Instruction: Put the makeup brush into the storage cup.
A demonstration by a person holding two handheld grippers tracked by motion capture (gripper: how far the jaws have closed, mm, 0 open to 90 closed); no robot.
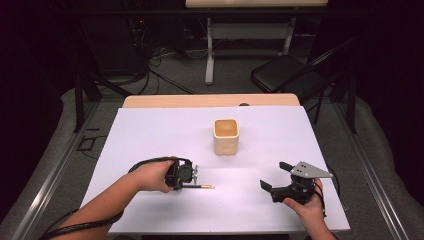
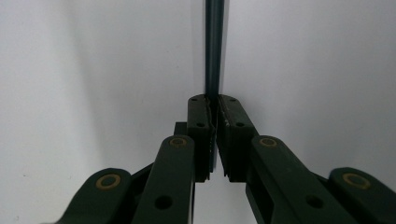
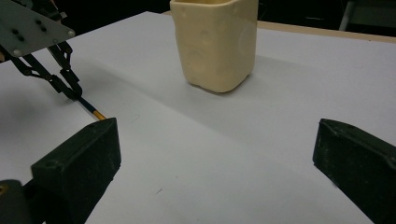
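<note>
At the near left of the white table sheet [image 1: 150, 135], the left gripper [image 1: 196, 184] is seen with its jaws pressed together on a thin dark pencil with an orange-yellow tip [image 1: 202, 187]. The pencil lies low over the sheet, its tip pointing right toward the middle of the table. The grasp therefore appears to be done, while the carrying and placing are judged to be left. The likely destination, a cream-coloured squarish plastic cup [image 1: 226, 136], stands upright and apparently empty farther back near the centre, well apart from the pencil. At the near right, the right gripper [image 1: 276, 176] is held by a hand with its jaws spread and nothing between them.

In the left gripper view, the pinch itself is made plain: the dark shaft of the pencil [image 2: 214, 46] runs straight out between the two closed pads, which the high view leaves too small to judge. In the right gripper view, the cup [image 3: 215, 42] is shown from the side with shallow dimples in its wall, and the pencil tip [image 3: 97, 113] is shown just above or on the sheet beyond the left gripper [image 3: 74, 91]; whether it touches cannot be told. The cup's opening is given by the high view.
</note>
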